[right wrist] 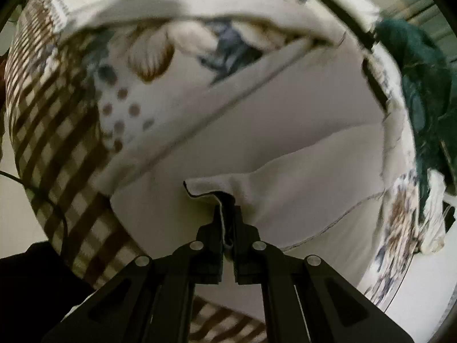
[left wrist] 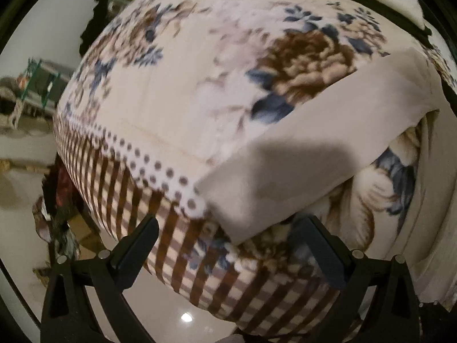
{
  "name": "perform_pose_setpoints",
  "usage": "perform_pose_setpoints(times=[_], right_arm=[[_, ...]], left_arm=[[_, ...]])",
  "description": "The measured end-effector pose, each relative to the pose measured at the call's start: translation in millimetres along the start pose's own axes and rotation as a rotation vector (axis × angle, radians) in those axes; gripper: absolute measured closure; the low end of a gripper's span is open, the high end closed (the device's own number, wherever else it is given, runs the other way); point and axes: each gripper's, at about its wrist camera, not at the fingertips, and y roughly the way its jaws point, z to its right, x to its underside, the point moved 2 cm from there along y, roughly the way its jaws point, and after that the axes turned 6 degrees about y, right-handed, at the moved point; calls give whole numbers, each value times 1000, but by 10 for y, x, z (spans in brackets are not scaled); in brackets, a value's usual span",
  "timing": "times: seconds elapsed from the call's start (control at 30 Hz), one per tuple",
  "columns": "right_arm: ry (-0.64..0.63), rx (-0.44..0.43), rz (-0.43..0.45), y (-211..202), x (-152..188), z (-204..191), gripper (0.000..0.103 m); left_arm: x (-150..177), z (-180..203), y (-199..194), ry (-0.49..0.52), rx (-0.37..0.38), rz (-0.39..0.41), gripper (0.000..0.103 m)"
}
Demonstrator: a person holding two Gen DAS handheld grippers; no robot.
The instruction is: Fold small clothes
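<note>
Two handheld grippers work over a pale cream garment (right wrist: 285, 148) spread on a bed covered by a floral blanket (left wrist: 200, 65) with a brown checked border. On the right wrist camera, the right gripper (right wrist: 228, 214) has its fingers pressed together on a bunched, dark-stitched edge of the garment, a small corner of cloth curling just above the tips. On the left wrist camera, the left gripper (left wrist: 231, 228) hangs with its fingers wide apart and nothing between them, poised near a folded corner of the same cream cloth (left wrist: 285, 157), which lies as a flat band across the blanket near the bed's edge. A dark green piece of clothing (right wrist: 422, 71) sits heaped at the far side of the bed.

Judging by how it drapes and puckers at the pinch, the garment is thin, light and limp, with no stiffness to carry a crease by itself; it will likely sag from any single hold and may drag on the fleecy blanket. Hems and corners look like the surest places to take it, since the doubled, stitched edge gives the fingers something to bite. The free corner near the left gripper looks like the natural second hold.
</note>
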Motion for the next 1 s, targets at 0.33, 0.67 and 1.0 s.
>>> perform_pose_setpoints(times=[0.33, 0.67, 1.0], right_arm=[[628, -209, -79, -81, 323, 1117, 35], [867, -150, -149, 187, 1183, 2005, 35], [852, -112, -195, 346, 1761, 2284, 35]], left_arm=[[509, -462, 528, -470, 480, -204, 2], [526, -678, 1079, -968, 524, -171, 54], [238, -581, 13, -661, 269, 125, 102]])
